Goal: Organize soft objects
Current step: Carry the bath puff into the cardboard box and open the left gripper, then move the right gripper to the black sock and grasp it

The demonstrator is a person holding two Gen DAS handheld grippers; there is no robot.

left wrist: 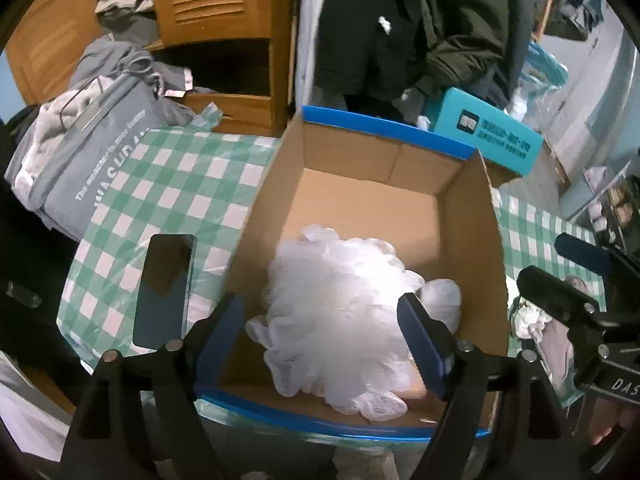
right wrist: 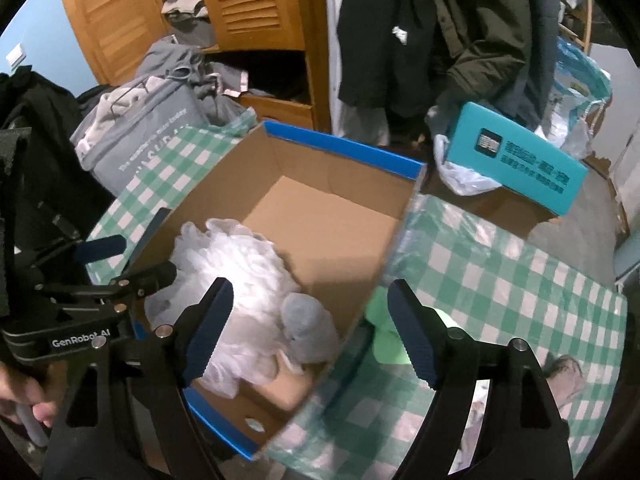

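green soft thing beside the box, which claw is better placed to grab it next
Right, likely. The right claw is open, with the green soft thing just beyond it outside the cardboard box. The left claw hangs open over the box.

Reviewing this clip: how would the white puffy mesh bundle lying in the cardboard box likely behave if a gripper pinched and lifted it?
The white mesh bundle looks gathered from thin, translucent netting, so it would probably squash between the pads and sag rather than hold shape. It likely weighs little for its bulk. Loose ruffles at its edges might snag on the cardboard box wall.
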